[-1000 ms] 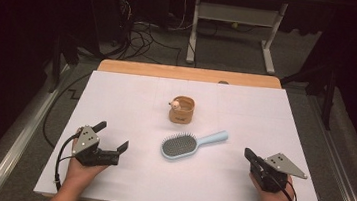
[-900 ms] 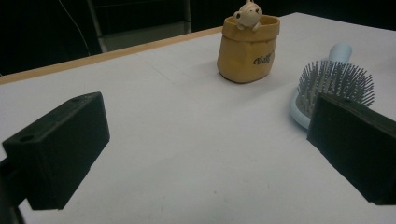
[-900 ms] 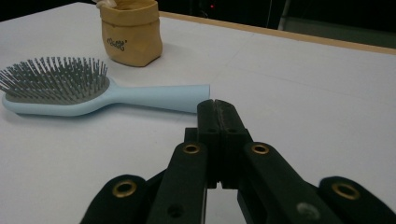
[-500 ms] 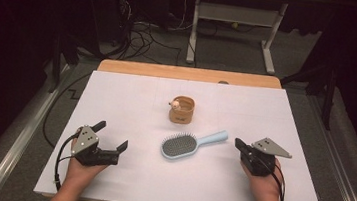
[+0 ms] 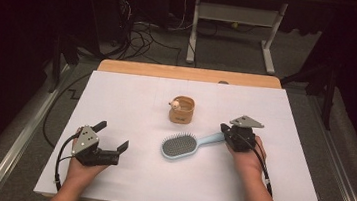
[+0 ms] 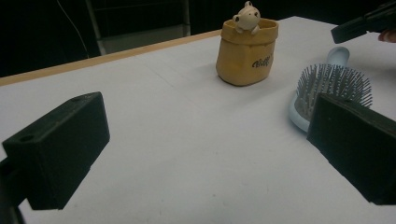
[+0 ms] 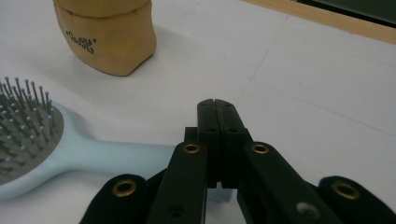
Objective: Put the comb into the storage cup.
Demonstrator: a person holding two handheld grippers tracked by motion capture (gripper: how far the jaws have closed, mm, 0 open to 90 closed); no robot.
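Hairbrush point(image 5: 181, 146): light blue, lying flat on the white table cover point(image 5: 131, 100) near the middle of the table, bristles up; the oval head points toward the person's left, the handle runs up and toward the right hand.
Hairbrush in the gripper views: in the left gripper view the bristled head point(image 6: 334, 86) sits just beyond the far jaw; in the right gripper view the handle point(image 7: 116, 154) passes under the jaws from the left.
Right gripper point(image 5: 225, 130): jaws pressed together with nothing between them, tips over the end of the brush handle; whether they touch the handle cannot be told from the high view.
Right gripper, own view: the two black jaws point(image 7: 217, 105) meet in a closed seam above the handle's end.
Right hand point(image 5: 246, 155): wrapped round the gripper body, forearm coming in from the bottom edge.
Left gripper point(image 5: 112, 141): jaws spread wide, empty, resting low over the cover at the person's left, well apart from the brush.
Left hand point(image 5: 82, 163): holding that gripper from below, a black cable looping beside it.
Yellow pot point(image 5: 182, 110): small, upright, behind the brush head, apart from it; a pale animal figure point(image 6: 246, 16) peeks over its rim.
Table edge point(image 5: 189, 74): a strip of bare wood shows beyond the cover.
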